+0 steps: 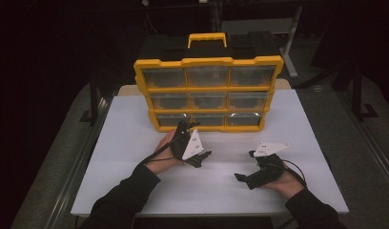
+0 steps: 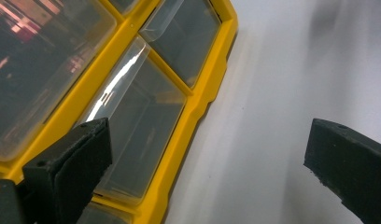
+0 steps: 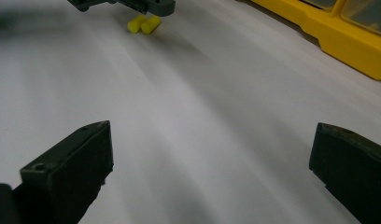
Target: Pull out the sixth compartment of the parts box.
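Observation:
A yellow organizer box (image 1: 209, 61) with clear drawers (image 1: 208, 99) stands upright at the back of the white table (image 1: 126, 143). My left gripper (image 1: 195, 140) hovers just in front of its bottom row, open and holding nothing. In the left gripper view, the open left gripper (image 2: 207, 140) has one jaw over a clear drawer (image 2: 137, 126) and the other over the table. My right gripper (image 1: 244, 166) sits open near the front right, pointing left. The right gripper view has the open right gripper (image 3: 209, 140) above bare table, with two small yellow cylinders (image 3: 144, 24) lying far ahead under the other gripper.
The box has a yellow carry handle (image 1: 207, 38) on top and its yellow frame edge (image 3: 338, 35) runs along the table. Dark floor and metal stands (image 1: 290, 36) surround the table. Both forearms in black sleeves (image 1: 130, 191) come in from the front edge.

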{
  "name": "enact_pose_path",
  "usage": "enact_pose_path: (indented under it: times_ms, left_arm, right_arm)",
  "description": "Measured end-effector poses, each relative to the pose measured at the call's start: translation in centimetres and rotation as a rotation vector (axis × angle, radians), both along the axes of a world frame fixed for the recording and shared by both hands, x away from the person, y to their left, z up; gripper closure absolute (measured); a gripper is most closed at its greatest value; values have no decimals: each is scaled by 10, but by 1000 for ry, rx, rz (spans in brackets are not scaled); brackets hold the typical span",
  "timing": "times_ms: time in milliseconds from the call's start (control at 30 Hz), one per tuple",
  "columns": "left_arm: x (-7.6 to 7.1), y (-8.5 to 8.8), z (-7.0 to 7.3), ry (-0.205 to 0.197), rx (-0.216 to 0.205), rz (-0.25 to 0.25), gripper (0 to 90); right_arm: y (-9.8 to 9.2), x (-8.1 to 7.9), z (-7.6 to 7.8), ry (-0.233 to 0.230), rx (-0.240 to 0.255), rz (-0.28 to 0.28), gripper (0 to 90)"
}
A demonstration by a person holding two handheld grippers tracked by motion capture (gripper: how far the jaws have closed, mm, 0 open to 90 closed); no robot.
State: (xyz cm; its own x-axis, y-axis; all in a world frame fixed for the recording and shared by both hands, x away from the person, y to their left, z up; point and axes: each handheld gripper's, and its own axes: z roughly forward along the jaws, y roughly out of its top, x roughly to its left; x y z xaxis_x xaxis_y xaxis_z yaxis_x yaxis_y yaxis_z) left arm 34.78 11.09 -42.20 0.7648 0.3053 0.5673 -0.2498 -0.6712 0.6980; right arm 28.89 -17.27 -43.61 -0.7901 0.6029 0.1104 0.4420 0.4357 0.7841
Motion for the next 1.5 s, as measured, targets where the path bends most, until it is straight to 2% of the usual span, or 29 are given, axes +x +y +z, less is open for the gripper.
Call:
enact_pose_path:
  times_ms: [433,633,1500]
  left_arm:
    - [-2,0,0,-48,20,0,4]
    - [-4,-2,-1,-92,46,-6,4]
    - [-9,-4,-2,-215,103,-13,3]
  right_arm:
    - [0,0,0,-2,0,0,0]
    - [0,0,0,-2,0,0,0]
    - [0,0,0,-2,-1,3,0]
